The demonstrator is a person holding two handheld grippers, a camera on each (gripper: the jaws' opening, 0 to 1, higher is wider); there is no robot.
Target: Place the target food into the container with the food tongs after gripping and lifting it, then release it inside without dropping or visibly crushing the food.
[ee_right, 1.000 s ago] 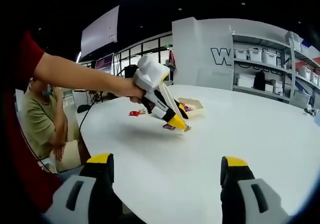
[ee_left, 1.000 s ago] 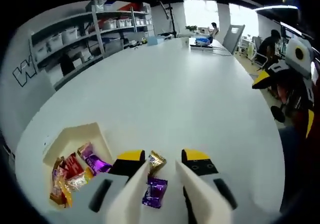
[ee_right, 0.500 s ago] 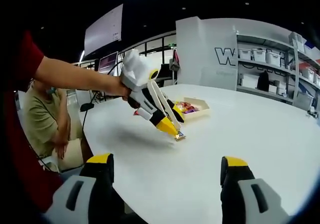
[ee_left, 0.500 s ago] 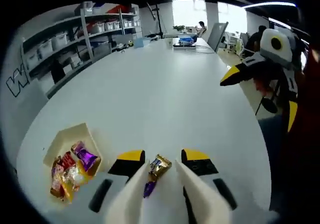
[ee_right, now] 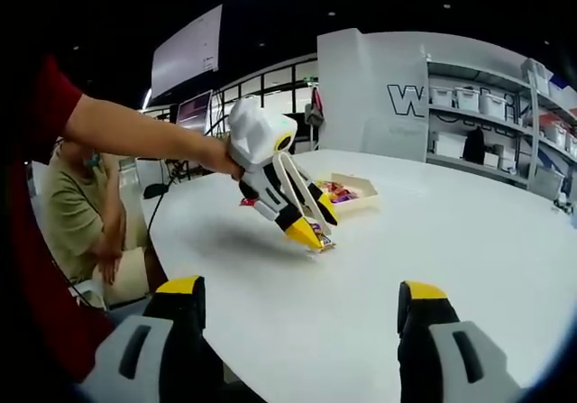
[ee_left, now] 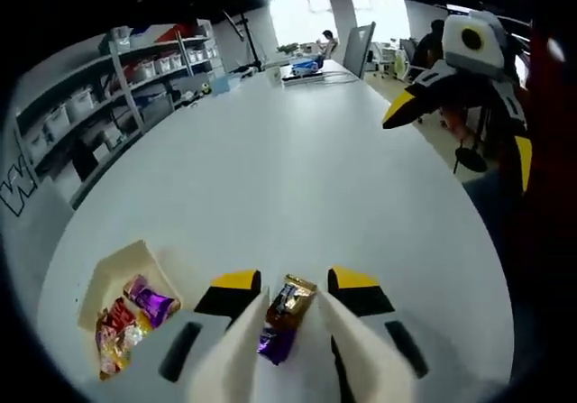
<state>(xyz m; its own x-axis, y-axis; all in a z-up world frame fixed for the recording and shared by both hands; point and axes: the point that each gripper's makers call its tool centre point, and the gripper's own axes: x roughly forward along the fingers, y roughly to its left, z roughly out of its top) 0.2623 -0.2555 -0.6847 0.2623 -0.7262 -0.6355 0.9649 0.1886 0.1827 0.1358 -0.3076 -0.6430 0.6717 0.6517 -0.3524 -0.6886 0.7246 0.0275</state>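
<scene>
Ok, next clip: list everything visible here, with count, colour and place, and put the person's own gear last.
Table: one, white, round-edged, under everything.
Container: one, cream, shallow tray on the table, left of the left gripper.
Wrapped candies in the container: several, purple, red, gold.
Held candy: one wrapper, gold and purple, between the left gripper's jaws.
Shelves with bins: grey racks, white bins, along the wall.
Seated person: one, olive shirt, beside the table.
Left gripper: white with yellow-black tips, shut on the candy.
Right gripper: same colours, jaws wide apart, holding nothing.
</scene>
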